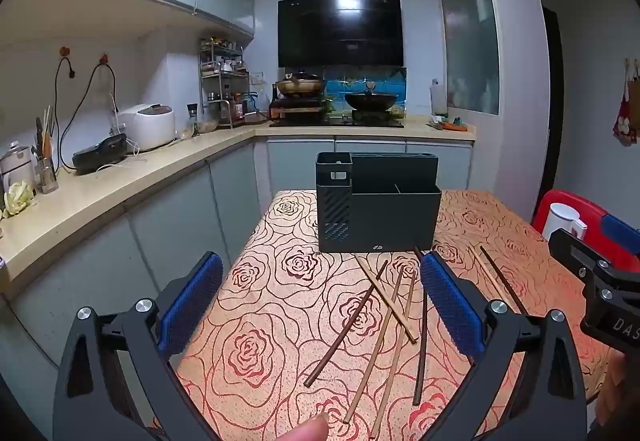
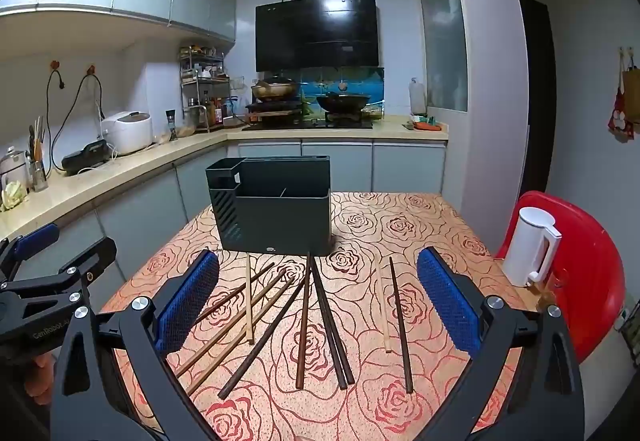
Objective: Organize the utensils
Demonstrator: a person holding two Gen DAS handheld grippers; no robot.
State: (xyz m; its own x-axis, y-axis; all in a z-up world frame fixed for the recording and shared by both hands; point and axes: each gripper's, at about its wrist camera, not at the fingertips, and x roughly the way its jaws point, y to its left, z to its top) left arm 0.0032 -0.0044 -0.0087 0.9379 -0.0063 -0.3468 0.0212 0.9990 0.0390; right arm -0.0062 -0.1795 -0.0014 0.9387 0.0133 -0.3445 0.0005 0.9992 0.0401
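- I see a table (image 2: 400, 217) ahead of both grippers, covered by an orange cloth with a red rose pattern.
- A dark utensil holder (image 2: 276, 217) stands upright on it, beyond the chopsticks and further from my grippers, with a slatted tall compartment on its left end.
- Loose chopsticks (image 2: 304, 325) lie scattered flat on the cloth between the holder and my right gripper's fingers, some dark, some pale, several crossing.
- Two more (image 2: 394, 321) lie side by side, apart to the right.
- A white kettle (image 2: 528, 245) sits at the table's right edge, past the right gripper's right finger.
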